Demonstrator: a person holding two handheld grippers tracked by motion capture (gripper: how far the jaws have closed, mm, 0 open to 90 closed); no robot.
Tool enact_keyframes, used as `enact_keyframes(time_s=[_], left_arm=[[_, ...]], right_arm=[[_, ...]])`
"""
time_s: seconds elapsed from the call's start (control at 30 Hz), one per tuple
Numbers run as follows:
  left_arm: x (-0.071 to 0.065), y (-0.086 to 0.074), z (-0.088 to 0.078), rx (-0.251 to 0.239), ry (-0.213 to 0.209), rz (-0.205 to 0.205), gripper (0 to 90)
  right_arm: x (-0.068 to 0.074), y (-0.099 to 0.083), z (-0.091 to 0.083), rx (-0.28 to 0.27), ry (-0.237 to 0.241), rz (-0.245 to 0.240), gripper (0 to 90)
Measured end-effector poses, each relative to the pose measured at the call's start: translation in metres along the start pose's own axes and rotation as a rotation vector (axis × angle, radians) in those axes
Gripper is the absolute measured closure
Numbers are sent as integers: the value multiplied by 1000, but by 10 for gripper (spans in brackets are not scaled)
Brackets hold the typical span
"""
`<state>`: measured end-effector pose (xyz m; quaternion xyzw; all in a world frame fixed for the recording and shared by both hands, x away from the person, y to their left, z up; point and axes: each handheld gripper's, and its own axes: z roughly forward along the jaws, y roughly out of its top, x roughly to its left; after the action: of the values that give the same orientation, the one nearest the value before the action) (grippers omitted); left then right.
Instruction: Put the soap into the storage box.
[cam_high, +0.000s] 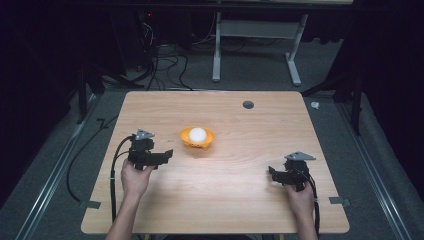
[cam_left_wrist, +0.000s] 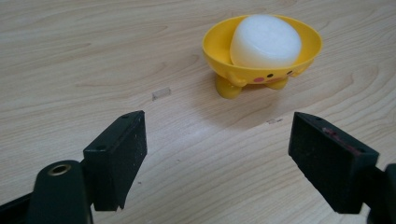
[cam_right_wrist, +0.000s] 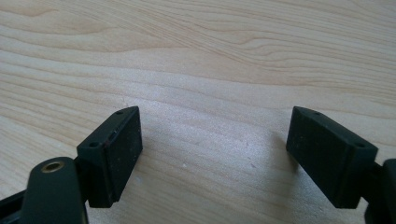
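High view: one bowl (cam_high: 197, 137), two claws (cam_high: 168, 154)

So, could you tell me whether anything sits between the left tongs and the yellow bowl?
Nothing visible does. The left tongs stand open, facing the yellow bowl and its white foam piece, with bare table between them.

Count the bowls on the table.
1: a yellow footed bowl holding a white foam piece, near the table's middle, ahead of the left gripper.
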<state>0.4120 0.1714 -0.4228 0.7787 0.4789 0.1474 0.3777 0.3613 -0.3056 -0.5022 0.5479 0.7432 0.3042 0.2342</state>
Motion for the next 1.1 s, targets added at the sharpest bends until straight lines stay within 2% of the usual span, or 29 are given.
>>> enact_keyframes(time_s=[0.63,1.1], left_arm=[[2,-24,3,21,-9,-29,204],[0,-49,15,54,-27,-42,204]], right_arm=[[0,0,0,-1,0,-1,193],[0,0,0,0,-1,1,194]])
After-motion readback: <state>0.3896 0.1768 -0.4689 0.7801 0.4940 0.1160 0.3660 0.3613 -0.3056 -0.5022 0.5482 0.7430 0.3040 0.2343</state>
